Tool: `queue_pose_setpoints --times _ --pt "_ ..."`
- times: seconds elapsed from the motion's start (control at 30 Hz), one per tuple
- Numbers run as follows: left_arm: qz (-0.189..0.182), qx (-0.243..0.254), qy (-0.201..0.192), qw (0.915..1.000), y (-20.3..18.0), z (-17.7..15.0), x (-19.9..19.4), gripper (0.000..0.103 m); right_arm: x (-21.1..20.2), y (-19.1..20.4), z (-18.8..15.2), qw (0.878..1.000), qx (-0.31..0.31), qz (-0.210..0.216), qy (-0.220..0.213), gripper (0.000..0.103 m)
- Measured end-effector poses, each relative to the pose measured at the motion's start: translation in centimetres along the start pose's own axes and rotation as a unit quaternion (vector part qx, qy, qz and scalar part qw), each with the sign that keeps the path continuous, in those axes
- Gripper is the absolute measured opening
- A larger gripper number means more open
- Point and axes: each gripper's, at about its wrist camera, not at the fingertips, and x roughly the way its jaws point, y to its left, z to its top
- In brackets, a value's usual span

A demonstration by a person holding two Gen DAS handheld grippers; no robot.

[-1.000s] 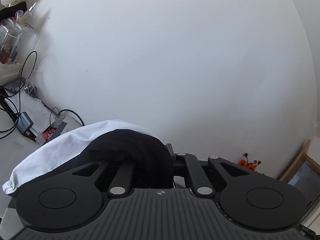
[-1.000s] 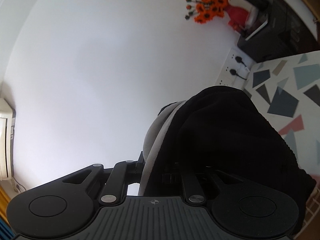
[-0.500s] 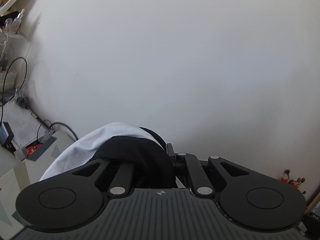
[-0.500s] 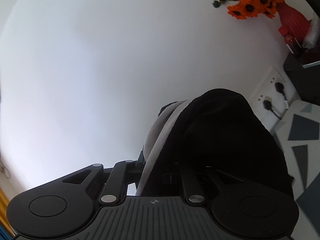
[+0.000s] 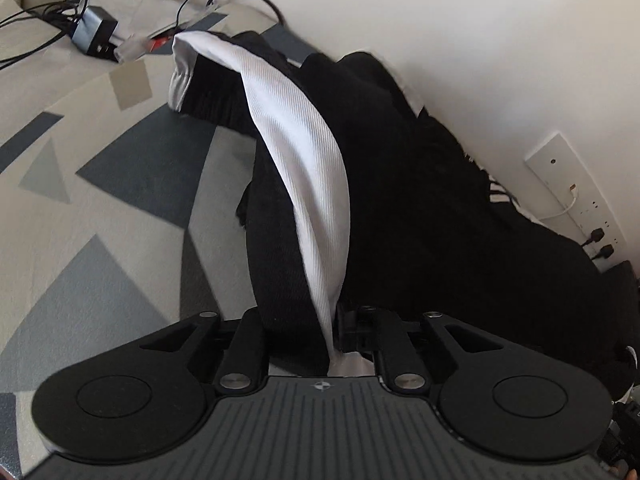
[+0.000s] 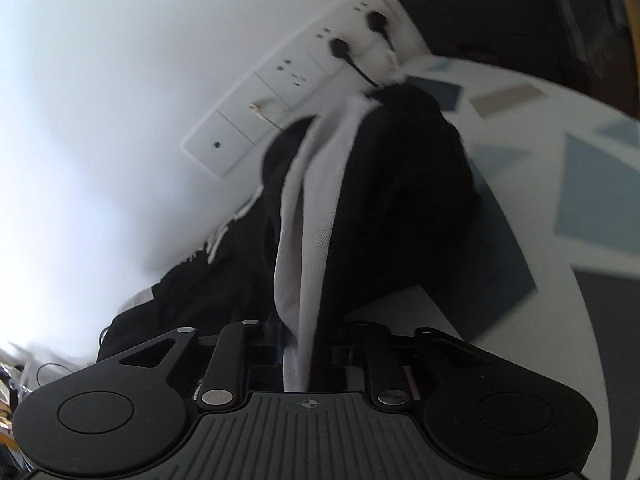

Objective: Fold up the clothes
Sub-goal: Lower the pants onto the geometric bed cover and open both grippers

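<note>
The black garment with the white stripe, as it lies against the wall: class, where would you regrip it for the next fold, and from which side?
Probably the white stripe along the black garment: it stands up as a raised ridge. Come from the open patterned surface, since the wall blocks the far side.

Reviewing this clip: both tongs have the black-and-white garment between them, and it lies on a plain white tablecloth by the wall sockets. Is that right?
Not quite. The cloth under the black-and-white garment is not plain: the left wrist view shows grey and dark geometric patches on it. The rest holds: fabric runs between both tongs, whose jaws are opening, near the wall sockets.
</note>
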Motion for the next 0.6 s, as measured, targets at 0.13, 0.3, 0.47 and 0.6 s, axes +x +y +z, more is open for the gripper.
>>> queue_pose_setpoints --times 0.13,0.3,0.47,0.6 --pt "0.002 -0.008 0.015 0.9999 1.0 -0.4 -0.1 0.026 -1.6 -2.3 -1.2 0.999 0.046 -0.023 0.0 0.032" --pt "0.007 0.002 0.032 0.9995 0.7 -1.1 -0.6 0.047 -3.3 -4.0 -1.4 0.993 0.098 -0.055 -0.034 0.04" --pt "-0.007 0.006 0.038 0.9992 0.8 -0.6 -1.9 0.051 -5.2 -1.2 -1.9 0.976 0.066 -0.142 -0.15 0.075" --pt "-0.011 0.019 0.016 0.9996 1.6 -0.1 -4.3 0.071 -6.1 3.2 -3.4 0.974 0.0 -0.121 -0.191 0.089"
